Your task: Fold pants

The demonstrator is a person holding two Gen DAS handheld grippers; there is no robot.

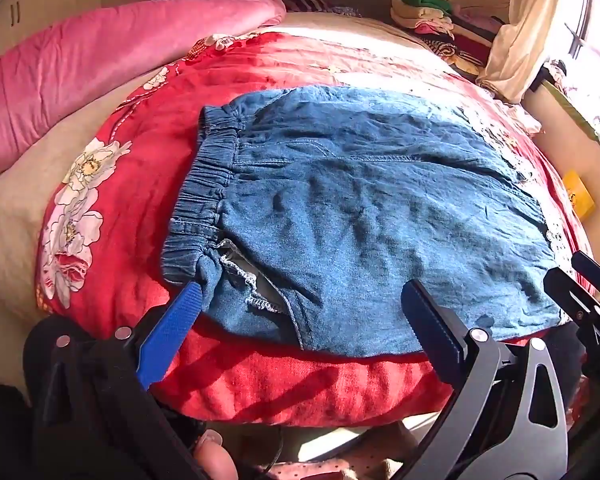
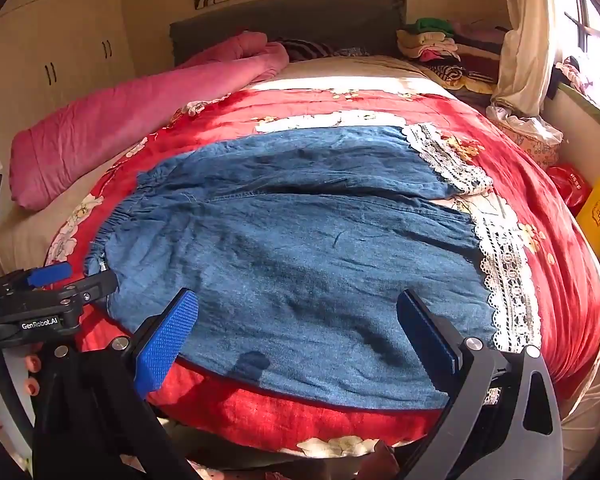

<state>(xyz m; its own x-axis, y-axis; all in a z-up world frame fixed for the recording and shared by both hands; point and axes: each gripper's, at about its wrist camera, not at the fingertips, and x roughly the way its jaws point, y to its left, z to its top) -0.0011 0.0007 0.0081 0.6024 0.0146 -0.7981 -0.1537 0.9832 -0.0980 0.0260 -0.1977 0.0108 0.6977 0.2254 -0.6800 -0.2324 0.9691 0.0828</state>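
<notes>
We had the pants (image 1: 360, 216) spread flat on the red floral quilt (image 1: 148, 148), long axis running 9 to 3 across both views: elastic waistband (image 1: 208, 184) at 9, lace-trimmed cuffs (image 2: 504, 280) at 3. Near edge lay just ahead of both tools, at 12 from each.

Left gripper (image 1: 300, 308) sat with jaws at full spread, nothing between the pads; its left finger tip was right by the waistband corner, whether touching we couldn't tell. It was the nearer tool to the waist end. Right gripper (image 2: 298, 320) was equally wide open, empty, hovering over the near leg toward the cuff side, so it was the nearer one for the hems.

Our read: the coming fold turns on that 9–3 axis, either far leg over near leg or cuffs brought over to the waist.

View differences: the left wrist view showed the waistband gathers and an open side pocket (image 1: 248, 276), cuffs mostly cut off at 3. The right wrist view showed both legs split toward 3 with full lace hems, plus the left gripper's body at 9; the waistband was only a sliver there.
</notes>
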